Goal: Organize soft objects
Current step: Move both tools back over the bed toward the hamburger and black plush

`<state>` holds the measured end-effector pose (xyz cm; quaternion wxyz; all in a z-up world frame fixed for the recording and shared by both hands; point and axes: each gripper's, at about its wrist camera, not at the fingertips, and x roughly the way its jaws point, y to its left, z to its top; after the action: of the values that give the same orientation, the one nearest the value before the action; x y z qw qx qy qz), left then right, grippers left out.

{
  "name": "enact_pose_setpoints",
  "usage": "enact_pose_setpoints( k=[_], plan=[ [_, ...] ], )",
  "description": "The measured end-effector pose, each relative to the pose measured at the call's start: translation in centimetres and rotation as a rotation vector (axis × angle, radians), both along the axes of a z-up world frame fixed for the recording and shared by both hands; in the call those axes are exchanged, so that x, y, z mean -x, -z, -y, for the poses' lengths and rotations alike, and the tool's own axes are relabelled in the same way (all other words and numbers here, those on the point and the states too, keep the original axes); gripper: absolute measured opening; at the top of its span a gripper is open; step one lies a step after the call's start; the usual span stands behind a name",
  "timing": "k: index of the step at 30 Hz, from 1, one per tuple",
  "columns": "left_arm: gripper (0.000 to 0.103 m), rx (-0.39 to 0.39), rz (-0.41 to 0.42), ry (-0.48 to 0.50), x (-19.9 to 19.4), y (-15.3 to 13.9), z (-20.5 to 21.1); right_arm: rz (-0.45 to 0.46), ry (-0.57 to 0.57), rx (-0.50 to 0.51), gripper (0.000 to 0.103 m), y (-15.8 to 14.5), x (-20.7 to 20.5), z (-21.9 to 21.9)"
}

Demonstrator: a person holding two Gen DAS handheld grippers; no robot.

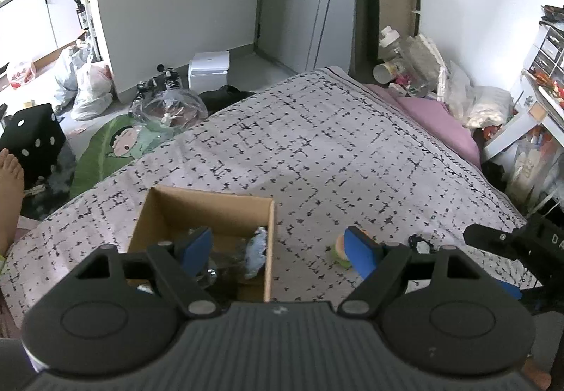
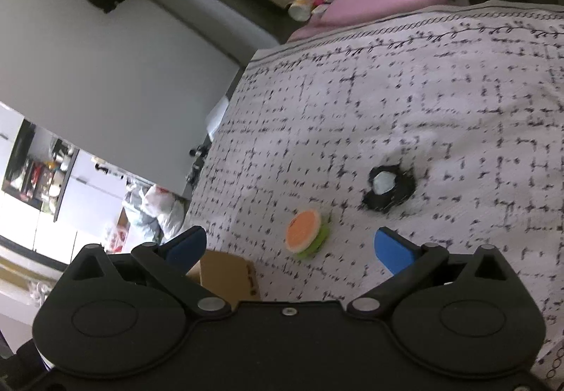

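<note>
Now burger toy [image 2: 307,235] tilted, orange face up-left; both hand-held grippers [image 1: 278,248] [image 2: 289,248] spread, empty.

The cardboard box [image 1: 208,211] hides its contents — blurred, partly behind the gripper finger.

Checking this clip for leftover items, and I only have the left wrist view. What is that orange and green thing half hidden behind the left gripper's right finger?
Observer: A round soft toy, orange face, green rim, lying on the bedspread, outside the cardboard box.
Operator: And the dark item beside it?
Observer: A black soft piece with a pale centre, also loose on the bedspread, beyond the toy.
Operator: Is the right gripper holding anything?
Observer: No. The right gripper is open and nothing sits between its fingers.
</note>
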<state>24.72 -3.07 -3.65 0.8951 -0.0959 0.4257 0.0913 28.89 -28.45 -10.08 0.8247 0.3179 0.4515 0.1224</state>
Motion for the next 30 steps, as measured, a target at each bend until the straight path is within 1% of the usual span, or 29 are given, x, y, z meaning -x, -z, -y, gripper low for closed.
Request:
enact_pose_setpoints(
  k=[7, 11, 17, 26, 30],
  plan=[
    [0.081, 0.018, -0.001, 0.024, -1.4, 0.4, 2.0, 0.007, 0.051, 0.017, 0.103, 0.2, -0.4, 2.1],
    [0.081, 0.036, -0.009, 0.038, -2.4, 1.2, 3.0, -0.018, 0.091, 0.020, 0.103, 1.4, -0.9, 2.8],
    [0.081, 0.065, -0.043, 0.045, -4.1, 3.1, 4.1, -0.059, 0.134, 0.026, 0.103, 3.0, -1.4, 3.4],
    [0.081, 0.063, -0.111, 0.076, -6.7, 7.2, 5.6, -0.065, 0.187, 0.012, 0.101, 4.0, -2.2, 4.2],
    [0.081, 0.067, -0.136, 0.086, -7.6, 8.7, 6.1, -0.085, 0.210, -0.014, 0.097, 5.0, -3.0, 4.7]
  ],
)
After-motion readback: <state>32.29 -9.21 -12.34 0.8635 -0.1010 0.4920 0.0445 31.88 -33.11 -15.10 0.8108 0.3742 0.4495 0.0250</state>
